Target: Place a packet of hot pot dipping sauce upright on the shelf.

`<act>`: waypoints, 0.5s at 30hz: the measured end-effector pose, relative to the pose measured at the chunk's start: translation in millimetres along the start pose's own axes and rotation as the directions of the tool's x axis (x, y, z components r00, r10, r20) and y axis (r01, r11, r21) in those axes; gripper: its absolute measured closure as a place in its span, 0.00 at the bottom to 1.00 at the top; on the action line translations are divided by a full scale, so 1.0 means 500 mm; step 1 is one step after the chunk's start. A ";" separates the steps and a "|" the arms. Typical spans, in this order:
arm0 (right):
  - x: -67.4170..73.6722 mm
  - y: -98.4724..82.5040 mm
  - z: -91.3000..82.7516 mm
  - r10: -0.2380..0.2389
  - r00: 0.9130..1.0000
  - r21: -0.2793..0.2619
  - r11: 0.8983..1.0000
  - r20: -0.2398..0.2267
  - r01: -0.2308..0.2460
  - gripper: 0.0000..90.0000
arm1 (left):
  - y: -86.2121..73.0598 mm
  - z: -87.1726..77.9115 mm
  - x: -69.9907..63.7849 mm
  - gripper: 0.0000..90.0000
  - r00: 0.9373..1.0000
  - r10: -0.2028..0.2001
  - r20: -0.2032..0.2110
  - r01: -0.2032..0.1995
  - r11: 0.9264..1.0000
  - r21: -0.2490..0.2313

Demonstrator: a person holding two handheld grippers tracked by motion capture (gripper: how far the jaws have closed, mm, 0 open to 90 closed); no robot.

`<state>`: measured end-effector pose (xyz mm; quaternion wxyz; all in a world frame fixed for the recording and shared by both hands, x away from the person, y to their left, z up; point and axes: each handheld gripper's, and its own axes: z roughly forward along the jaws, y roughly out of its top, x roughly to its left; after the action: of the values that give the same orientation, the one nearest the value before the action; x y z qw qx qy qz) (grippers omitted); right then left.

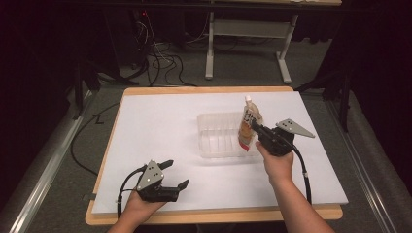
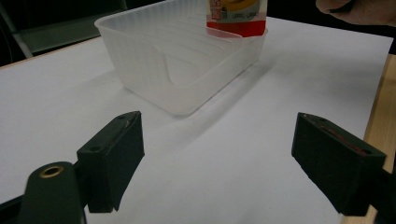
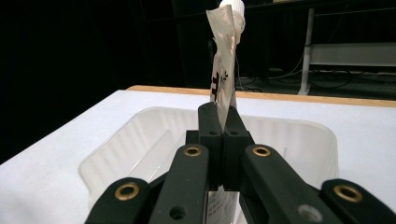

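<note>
Right gripper (image 1: pixel 256 130) clamped on a spouted pouch (image 1: pixel 248 127), held upright over the right end of a clear plastic bin (image 1: pixel 214 138) on the white table (image 1: pixel 155 126). Left gripper (image 1: pixel 176 175) spread wide, empty, near the table's front edge.

Glossy foil pouch (image 1: pixel 248 127), translucent ribbed plastic tub (image 1: pixel 218 138), matt white tabletop (image 1: pixel 160 126).

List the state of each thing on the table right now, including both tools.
Pouch: capped, upright, clamped in the right tool, its bottom inside the bin.
Clear plastic bin: upright on the table, open-topped, holding only the pouch's lower end.
Right tool: shut on the pouch.
Left tool: open, holding nothing, apart from the bin.
</note>
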<state>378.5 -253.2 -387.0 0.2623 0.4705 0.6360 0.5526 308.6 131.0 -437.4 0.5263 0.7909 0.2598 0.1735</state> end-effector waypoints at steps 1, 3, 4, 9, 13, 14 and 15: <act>0.000 0.000 0.004 -0.003 1.000 -0.001 1.000 0.002 0.003 1.00 | 0.000 0.000 0.000 0.19 1.000 0.000 0.000 0.000 1.000 -0.001; 0.001 0.001 0.011 -0.004 1.000 -0.001 1.000 0.011 0.004 1.00 | 0.000 -0.001 0.000 0.19 1.000 -0.002 -0.001 0.002 1.000 -0.002; 0.001 0.001 0.015 0.000 1.000 -0.003 1.000 0.012 0.000 1.00 | 0.000 -0.001 0.001 0.19 1.000 -0.002 -0.001 0.002 1.000 -0.003; -0.002 -0.002 0.031 -0.001 0.999 -0.003 1.000 0.035 0.001 1.00 | 0.000 -0.001 0.000 0.19 1.000 -0.001 -0.001 0.001 1.000 -0.005; -0.002 -0.005 0.041 0.000 0.999 -0.003 1.000 0.053 0.001 1.00 | 0.000 -0.001 0.000 0.19 1.000 0.000 0.000 0.000 1.000 -0.004; -0.001 -0.008 0.046 0.000 0.998 -0.003 1.000 0.062 0.001 1.00 | 0.000 -0.001 0.000 0.19 1.000 0.000 0.000 0.000 1.000 -0.004; 0.000 -0.009 0.049 -0.005 0.998 -0.003 1.000 0.066 0.005 1.00 | 0.000 -0.001 0.001 0.19 1.000 -0.001 0.000 0.001 1.000 -0.005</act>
<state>398.2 -241.9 -397.5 0.2852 0.4865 0.6272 0.5373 308.6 131.4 -437.1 0.5284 0.7894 0.2598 0.1738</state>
